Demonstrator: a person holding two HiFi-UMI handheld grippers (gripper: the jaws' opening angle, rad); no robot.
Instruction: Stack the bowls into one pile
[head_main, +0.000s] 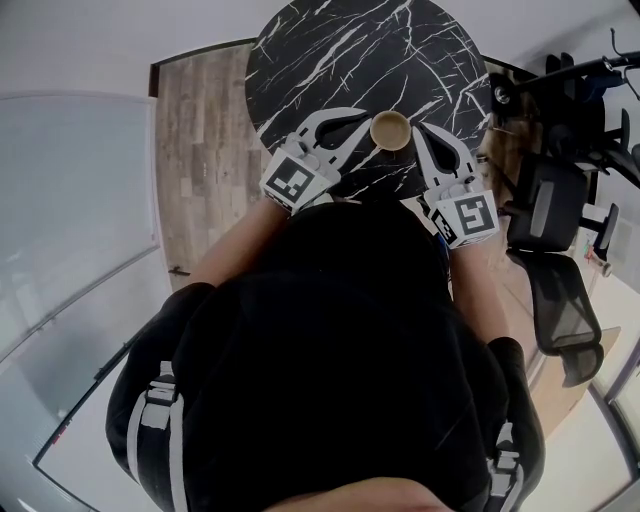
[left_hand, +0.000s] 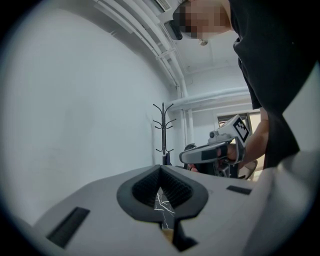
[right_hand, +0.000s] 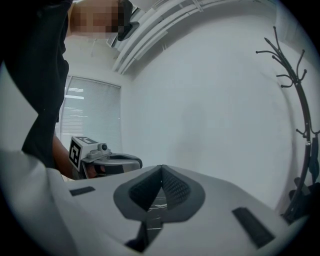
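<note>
A tan bowl pile (head_main: 390, 130) stands near the front edge of the round black marble table (head_main: 330, 60); how many bowls it holds I cannot tell. My left gripper (head_main: 362, 122) lies just left of it, jaws shut and empty. My right gripper (head_main: 420, 132) lies just right of it, also shut on nothing. In the left gripper view the jaws (left_hand: 161, 168) meet at the tips, with marble and a sliver of tan (left_hand: 167, 233) showing through the gap. The right gripper view shows its jaws (right_hand: 161, 167) closed over the marble, with the left gripper (right_hand: 134, 161) across from it.
Black office chairs (head_main: 560, 210) crowd the right side of the table. A coat stand (left_hand: 164, 130) rises by the white wall. Wood floor (head_main: 200, 150) and a glass partition (head_main: 70, 200) lie to the left. The person's dark torso hides the table's near edge.
</note>
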